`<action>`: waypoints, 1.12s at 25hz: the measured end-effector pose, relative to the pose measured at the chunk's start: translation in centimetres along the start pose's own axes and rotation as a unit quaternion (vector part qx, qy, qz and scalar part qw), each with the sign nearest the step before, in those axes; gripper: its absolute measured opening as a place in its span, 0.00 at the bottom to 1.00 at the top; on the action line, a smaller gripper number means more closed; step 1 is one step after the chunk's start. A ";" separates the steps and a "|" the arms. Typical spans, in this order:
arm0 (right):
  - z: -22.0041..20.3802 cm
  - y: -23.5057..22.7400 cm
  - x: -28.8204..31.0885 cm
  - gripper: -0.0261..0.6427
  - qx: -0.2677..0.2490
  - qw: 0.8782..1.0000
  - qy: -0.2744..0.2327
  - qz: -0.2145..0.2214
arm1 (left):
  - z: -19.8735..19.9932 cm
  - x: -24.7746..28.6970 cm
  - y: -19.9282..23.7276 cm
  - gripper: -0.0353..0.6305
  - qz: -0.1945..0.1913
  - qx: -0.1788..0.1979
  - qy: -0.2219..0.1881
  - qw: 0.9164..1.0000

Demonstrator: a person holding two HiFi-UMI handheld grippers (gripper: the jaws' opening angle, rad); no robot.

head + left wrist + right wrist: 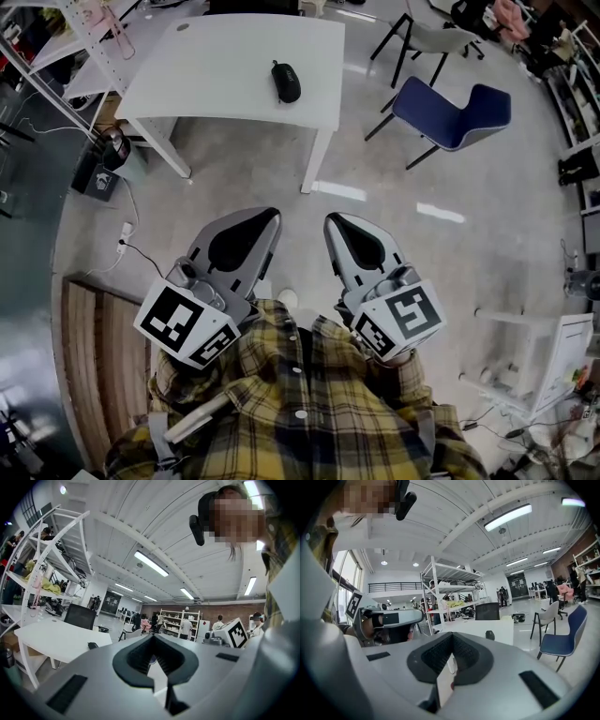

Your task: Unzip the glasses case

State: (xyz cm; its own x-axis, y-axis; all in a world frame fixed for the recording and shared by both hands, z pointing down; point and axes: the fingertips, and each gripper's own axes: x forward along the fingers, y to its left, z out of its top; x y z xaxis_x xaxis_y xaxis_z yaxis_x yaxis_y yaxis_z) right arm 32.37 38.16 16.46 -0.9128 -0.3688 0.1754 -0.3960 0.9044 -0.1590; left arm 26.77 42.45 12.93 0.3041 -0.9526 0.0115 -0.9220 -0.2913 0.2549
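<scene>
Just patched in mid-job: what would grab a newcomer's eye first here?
Two grey claws are held out side by side at the bottom centre of the head view, the left claw and the right claw, both shut and empty. Ahead of them a small dark glasses case lies on the white table, with a blue chair to the table's right.

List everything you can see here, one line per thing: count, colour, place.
table: one, white, ahead across the floor
glasses case: one, black, on the table, toward its right side
blue chair: one, blue, right of the table
grey chair: one, pale grey, beyond the blue chair
shelving rack: one, white, left of the table
shirt: one, yellow and dark plaid, bottom of the head view
left gripper: one, grey, shut, empty
right gripper: one, grey, shut, empty
</scene>
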 end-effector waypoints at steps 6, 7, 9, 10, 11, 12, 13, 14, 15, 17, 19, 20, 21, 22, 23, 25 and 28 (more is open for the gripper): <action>0.1 -1.1 3.7 0.04 -0.009 1.000 0.011 0.001 | 0.5 1.3 4.1 0.06 0.006 -0.006 -0.004 1.000; 0.1 -1.2 4.6 0.04 -0.009 1.000 0.012 0.000 | 0.7 1.5 5.0 0.06 0.006 -0.007 -0.006 1.000; 0.4 -1.7 6.4 0.04 -0.009 1.000 0.014 -0.005 | 1.2 2.1 7.0 0.06 0.005 -0.009 -0.009 1.000; 0.6 -1.9 7.3 0.04 -0.008 1.000 0.014 -0.007 | 1.4 2.5 7.9 0.06 0.004 -0.010 -0.009 1.000; 0.9 -2.2 8.3 0.04 -0.006 1.000 0.015 -0.008 | 1.7 2.9 9.0 0.06 0.003 -0.011 -0.009 1.000; 1.2 -2.4 9.4 0.04 -0.004 1.000 0.016 -0.010 | 2.0 3.4 10.0 0.06 0.001 -0.012 -0.008 1.000; 1.5 -2.7 10.6 0.04 -0.003 1.000 0.016 -0.012 | 2.4 3.8 11.1 0.06 -0.001 -0.013 -0.008 1.000; 1.7 -3.0 11.9 0.04 -0.002 1.000 0.017 -0.014 | 2.8 4.3 12.3 0.06 -0.003 -0.013 -0.007 1.000; 1.9 -3.3 13.2 0.04 -0.001 1.000 0.019 -0.017 | 3.1 4.7 13.6 0.06 -0.006 -0.013 -0.006 1.000; 2.2 -3.7 16.1 0.04 0.004 1.000 0.021 -0.023 | 3.8 5.4 16.4 0.06 -0.011 -0.013 -0.002 1.000; 2.5 -4.1 18.9 0.04 0.011 0.999 0.023 -0.030 | 4.2 6.0 19.2 0.06 -0.016 -0.015 0.004 1.000; 2.6 -4.3 20.3 0.04 0.014 0.999 0.024 -0.034 | 4.4 6.2 20.5 0.06 -0.018 -0.016 0.008 1.000; 2.8 -4.5 21.7 0.04 0.017 0.999 0.025 -0.038 | 4.6 6.5 21.9 0.06 -0.020 -0.016 0.012 1.000; 2.9 -4.7 23.0 0.04 0.021 0.999 0.026 -0.042 | 4.8 6.7 23.2 0.06 -0.023 -0.015 0.016 0.999; 2.9 -4.9 24.3 0.04 0.024 0.998 0.028 -0.047 | 4.9 6.9 24.4 0.06 -0.027 -0.013 0.020 0.999; 2.8 -5.4 26.6 0.04 0.030 0.997 0.034 -0.058 | 5.1 7.3 26.8 0.06 -0.035 -0.010 0.028 0.999; 2.5 -6.2 29.3 0.04 0.037 0.995 0.040 -0.084 | 5.2 7.9 29.9 0.06 -0.051 -0.012 0.037 0.998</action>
State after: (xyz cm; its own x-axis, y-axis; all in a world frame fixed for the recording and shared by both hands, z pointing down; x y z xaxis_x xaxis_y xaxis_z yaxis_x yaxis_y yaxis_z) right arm 7.86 21.23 20.16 -0.8236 -0.4927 0.2809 -0.5512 0.8120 -0.1920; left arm 0.39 25.72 15.57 0.4143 -0.9085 0.0552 -0.8793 -0.3839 0.2819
